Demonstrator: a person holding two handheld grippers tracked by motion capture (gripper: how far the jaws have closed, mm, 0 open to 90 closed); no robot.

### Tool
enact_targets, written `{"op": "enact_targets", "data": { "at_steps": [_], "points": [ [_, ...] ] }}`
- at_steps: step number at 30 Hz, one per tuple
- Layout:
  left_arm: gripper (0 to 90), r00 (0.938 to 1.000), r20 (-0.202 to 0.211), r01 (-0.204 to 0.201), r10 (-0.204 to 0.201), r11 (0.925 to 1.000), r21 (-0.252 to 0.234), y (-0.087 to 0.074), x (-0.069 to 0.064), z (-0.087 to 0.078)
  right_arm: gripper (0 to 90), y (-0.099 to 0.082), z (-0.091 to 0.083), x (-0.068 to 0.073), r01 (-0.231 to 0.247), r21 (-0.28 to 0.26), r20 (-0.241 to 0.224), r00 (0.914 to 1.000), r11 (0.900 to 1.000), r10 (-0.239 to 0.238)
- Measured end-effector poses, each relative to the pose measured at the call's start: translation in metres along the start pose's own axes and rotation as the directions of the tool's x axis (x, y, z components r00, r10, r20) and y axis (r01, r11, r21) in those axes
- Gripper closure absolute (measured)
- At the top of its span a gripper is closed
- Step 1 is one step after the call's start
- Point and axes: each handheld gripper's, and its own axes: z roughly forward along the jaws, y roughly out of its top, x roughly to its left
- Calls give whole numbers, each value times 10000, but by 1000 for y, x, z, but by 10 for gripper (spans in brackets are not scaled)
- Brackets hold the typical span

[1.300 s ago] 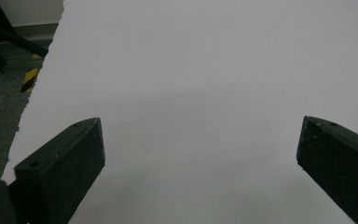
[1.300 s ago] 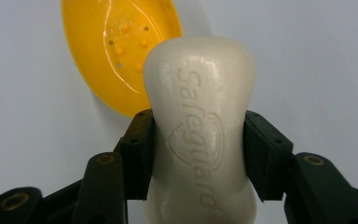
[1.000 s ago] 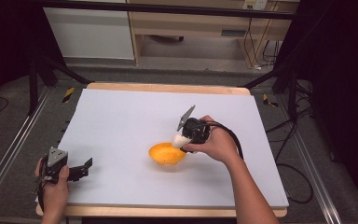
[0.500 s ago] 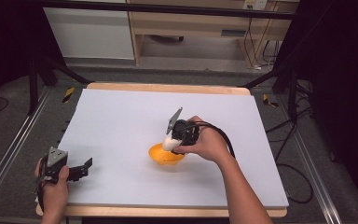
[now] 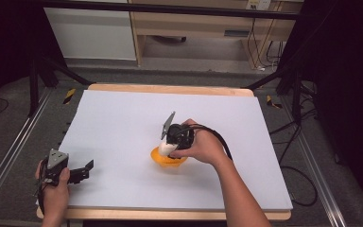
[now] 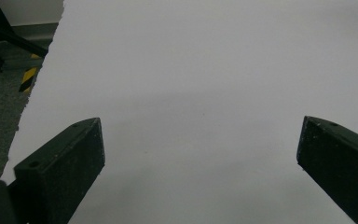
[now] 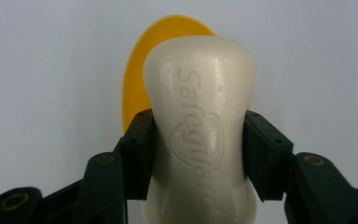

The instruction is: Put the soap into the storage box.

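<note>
Between the right claw (image 7: 198,154) pads, waisted glossy soap bar (image 7: 200,116), embossed.

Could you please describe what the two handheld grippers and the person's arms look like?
Both the left gripper and the right gripper are black, with two blocky jaws and a grey three-cornered plate on top. A black cable loops from the right one. The forearms are bare, with no sleeves visible.

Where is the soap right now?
The white soap bar is squeezed between the right gripper's jaws, just above the orange bowl near the middle of the white table in the high view.
</note>
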Motion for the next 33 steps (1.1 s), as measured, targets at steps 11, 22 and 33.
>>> {"op": "enact_targets", "data": {
  "at_steps": [11,22,33],
  "points": [
    [3,10000,9,12,-12,10000,-5,0,0,0,495,3,9,0,171,341,-76,9998,9993,-168],
    [3,10000,13,46,-46,10000,-34,0,0,0,494,5,14,-1,237,500,-232,9995,9985,-226],
    [3,10000,12,53,-53,10000,-33,0,0,0,354,-1,-2,-4,-410,-76,-129,9991,9991,409]
  ]
}}
